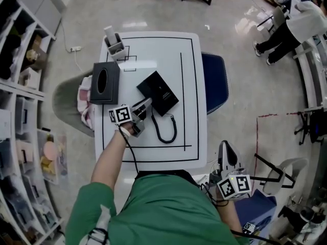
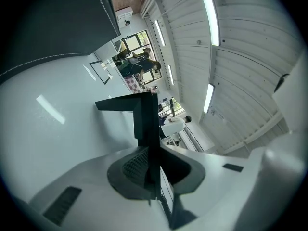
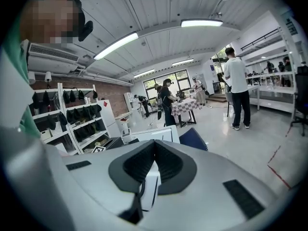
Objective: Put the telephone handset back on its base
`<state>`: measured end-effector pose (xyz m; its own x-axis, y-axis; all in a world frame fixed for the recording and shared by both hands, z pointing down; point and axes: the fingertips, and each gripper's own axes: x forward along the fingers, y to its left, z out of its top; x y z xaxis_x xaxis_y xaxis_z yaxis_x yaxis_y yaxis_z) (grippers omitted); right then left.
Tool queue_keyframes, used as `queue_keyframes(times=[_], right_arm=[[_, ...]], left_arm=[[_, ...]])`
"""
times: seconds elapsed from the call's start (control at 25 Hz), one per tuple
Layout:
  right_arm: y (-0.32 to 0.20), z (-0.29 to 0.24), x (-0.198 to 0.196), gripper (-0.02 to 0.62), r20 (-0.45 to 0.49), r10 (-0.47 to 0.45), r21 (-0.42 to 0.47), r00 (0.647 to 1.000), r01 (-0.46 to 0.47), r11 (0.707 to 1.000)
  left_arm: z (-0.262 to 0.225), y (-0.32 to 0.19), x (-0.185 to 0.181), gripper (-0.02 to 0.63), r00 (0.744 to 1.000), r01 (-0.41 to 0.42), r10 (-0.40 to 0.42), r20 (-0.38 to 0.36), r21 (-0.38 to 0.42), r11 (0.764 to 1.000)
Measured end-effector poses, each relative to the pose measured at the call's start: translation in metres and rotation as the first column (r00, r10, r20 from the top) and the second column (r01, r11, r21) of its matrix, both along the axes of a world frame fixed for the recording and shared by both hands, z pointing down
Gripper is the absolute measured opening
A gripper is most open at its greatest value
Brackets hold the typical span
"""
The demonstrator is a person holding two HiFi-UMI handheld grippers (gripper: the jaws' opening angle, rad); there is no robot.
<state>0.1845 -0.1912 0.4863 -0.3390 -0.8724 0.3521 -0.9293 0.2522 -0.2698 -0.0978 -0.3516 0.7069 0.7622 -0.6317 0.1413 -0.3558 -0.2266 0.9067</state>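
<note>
The black telephone base (image 1: 159, 92) lies turned like a diamond in the middle of the white table (image 1: 191, 60). Its coiled black cord (image 1: 167, 131) loops toward the table's near side. My left gripper (image 1: 145, 107) is at the base's near-left edge, shut on the black handset (image 2: 146, 124). The handset stands as a thin dark slab between the jaws in the left gripper view. Whether it rests in the cradle I cannot tell. My right gripper (image 1: 227, 151) hangs off the table's near right corner. Its jaws (image 3: 154, 148) meet with nothing in them.
A black tissue box (image 1: 104, 82) sits left of the base and a small white holder (image 1: 115, 44) at the far left corner. A blue chair (image 1: 215, 83) stands against the table's right side, a grey seat (image 1: 69, 103) on its left. Shelves (image 1: 20, 86) line the left wall.
</note>
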Motion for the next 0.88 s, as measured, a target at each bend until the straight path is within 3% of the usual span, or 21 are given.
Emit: queue_keyframes(times=[0.16,0.52,0.64,0.76,0.88], right_arm=[[0.0,-0.006,-0.001,0.023,0.002,0.0,0.013,1.0,0.0,1.0],[-0.008,-0.004,-0.007,0.023,0.005,-0.022,0.025,1.0,0.022,0.999],[-0.011,-0.004,-0.009,0.023,0.008,-0.034,0.036,0.999,0.034,0.999],[-0.014,-0.006,-0.008,0.023,0.01,-0.039,0.046,0.999,0.038,0.998],[-0.018,-0.009,-0.001,0.023,0.006,-0.04,0.057,0.999,0.04,0.998]], left_arm=[[0.0,0.001,-0.001,0.085,1.0,0.013,-0.012,0.012,-0.024,1.0],[0.01,0.0,-0.008,0.167,0.993,0.068,-0.057,0.102,-0.112,0.991],[0.007,0.005,-0.017,0.167,0.991,0.112,-0.1,0.092,-0.13,0.985],[-0.006,0.018,-0.028,0.167,0.987,0.144,-0.135,0.085,-0.117,0.983],[-0.033,0.029,-0.037,0.166,0.975,0.185,-0.176,0.133,-0.057,0.981]])
